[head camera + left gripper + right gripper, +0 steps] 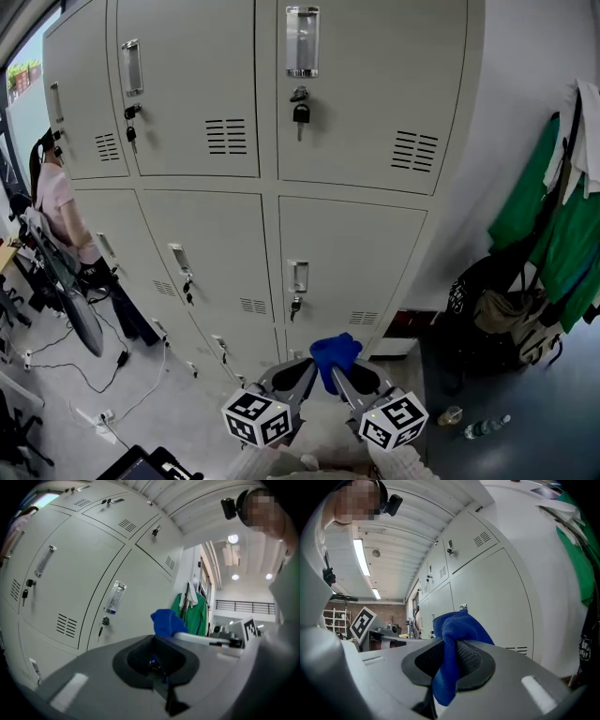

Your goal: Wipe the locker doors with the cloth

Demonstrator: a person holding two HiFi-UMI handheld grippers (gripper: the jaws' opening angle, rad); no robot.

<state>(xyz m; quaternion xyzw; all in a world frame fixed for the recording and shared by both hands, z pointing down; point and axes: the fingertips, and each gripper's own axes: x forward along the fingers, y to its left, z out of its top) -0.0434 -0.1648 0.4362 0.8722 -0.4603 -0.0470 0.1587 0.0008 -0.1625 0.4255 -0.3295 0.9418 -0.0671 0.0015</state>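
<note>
The wall ahead is filled by grey locker doors [352, 253] with handles, keys and vent slots. A blue cloth [335, 352] is bunched in my right gripper [343, 377], which is shut on it low in the head view, a short way off the lower doors. In the right gripper view the cloth [452, 625] sticks up out of the right gripper [452, 645] and hangs down between the pads. My left gripper [298, 377] is beside it, jaws closed together with nothing in them [157, 643]. The cloth [166, 622] shows just beyond it.
A seated person [56, 206] is at the far left beside the lockers, with cables [94, 375] on the floor. Green clothes [553, 225] hang at the right above a black bag [487, 300]. A bottle [487, 427] lies on the floor. A padlock [301, 112] hangs on an upper door.
</note>
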